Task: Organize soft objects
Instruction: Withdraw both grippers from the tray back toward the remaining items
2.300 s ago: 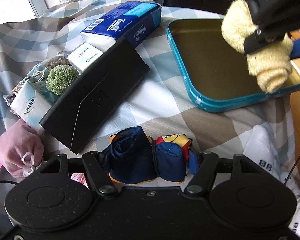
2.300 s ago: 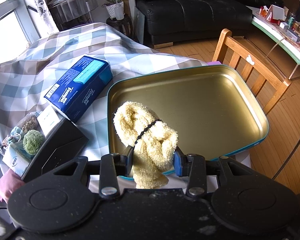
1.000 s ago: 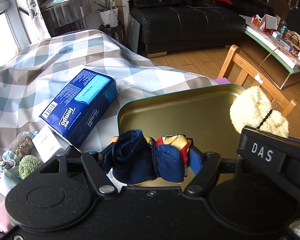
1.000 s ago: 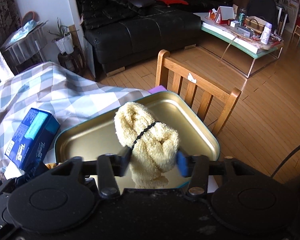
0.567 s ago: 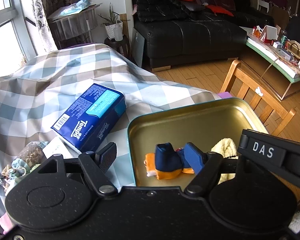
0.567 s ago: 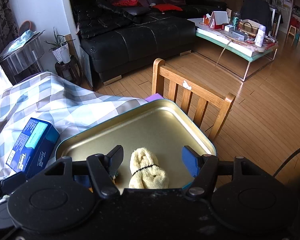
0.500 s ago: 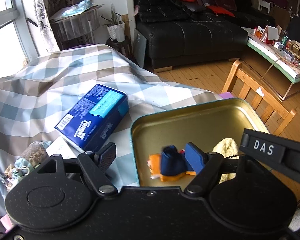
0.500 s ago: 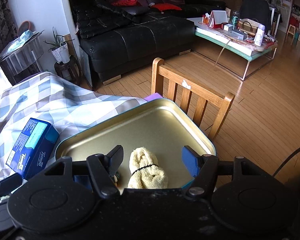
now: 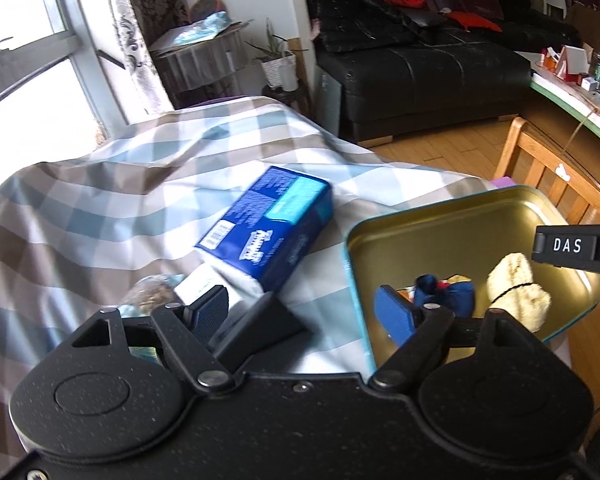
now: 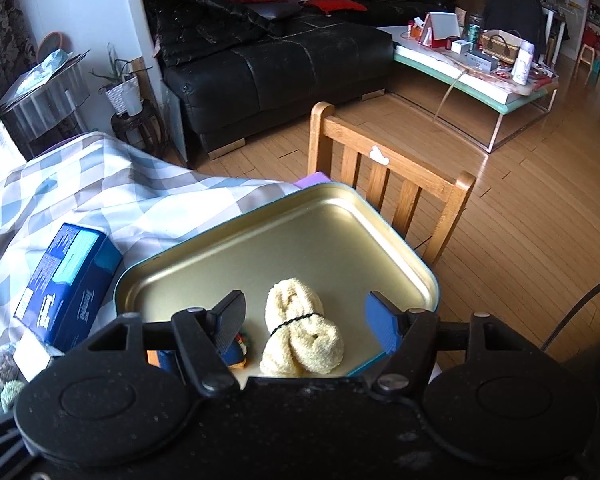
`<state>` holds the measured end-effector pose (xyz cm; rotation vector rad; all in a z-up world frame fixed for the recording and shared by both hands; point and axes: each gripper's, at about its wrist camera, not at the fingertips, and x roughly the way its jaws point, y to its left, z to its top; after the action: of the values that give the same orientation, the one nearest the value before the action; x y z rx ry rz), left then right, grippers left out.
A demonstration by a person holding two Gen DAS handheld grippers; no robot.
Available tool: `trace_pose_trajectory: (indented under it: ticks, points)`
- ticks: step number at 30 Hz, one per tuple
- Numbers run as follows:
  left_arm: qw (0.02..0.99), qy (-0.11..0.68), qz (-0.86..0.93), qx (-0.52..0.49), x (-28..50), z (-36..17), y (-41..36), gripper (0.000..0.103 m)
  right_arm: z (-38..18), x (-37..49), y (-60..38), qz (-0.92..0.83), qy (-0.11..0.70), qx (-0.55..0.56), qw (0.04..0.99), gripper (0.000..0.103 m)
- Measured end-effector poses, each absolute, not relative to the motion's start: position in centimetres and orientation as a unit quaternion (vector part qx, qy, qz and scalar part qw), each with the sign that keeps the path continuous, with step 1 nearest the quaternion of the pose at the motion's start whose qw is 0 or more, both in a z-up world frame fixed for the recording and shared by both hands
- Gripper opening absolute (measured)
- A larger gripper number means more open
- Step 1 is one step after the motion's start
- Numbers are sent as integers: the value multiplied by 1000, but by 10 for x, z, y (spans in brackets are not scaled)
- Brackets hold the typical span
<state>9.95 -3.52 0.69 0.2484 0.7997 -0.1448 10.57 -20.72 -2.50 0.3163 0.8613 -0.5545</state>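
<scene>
- My left gripper (image 9: 304, 312) has its fingers spread wide with nothing between them, above the near-left rim of the gold tin tray (image 9: 460, 232).
- My right gripper (image 10: 306, 320) is likewise spread apart and empty, over the tray's near edge.
- The rolled cream sock bundle (image 10: 300, 336), bound by a black band, lies inside the tray near its front edge.
- Just to its left in the tray sits the navy, orange and red sock bundle (image 9: 448, 292).
- A blue Tempo tissue pack (image 9: 268, 224) rests on the checked tablecloth (image 9: 100, 208), left of the tray.
</scene>
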Motion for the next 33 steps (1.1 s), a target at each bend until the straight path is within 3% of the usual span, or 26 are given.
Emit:
trace_pose_trajectory:
  ticks: [21,33]
  points:
    - [919,381,79,68,113,26,124,80,-37,105,-133,-162,446,56,878,73]
    - [898,422,117,39,123,-2,179,80,-47,91,-53,-34,464,-10,885,77]
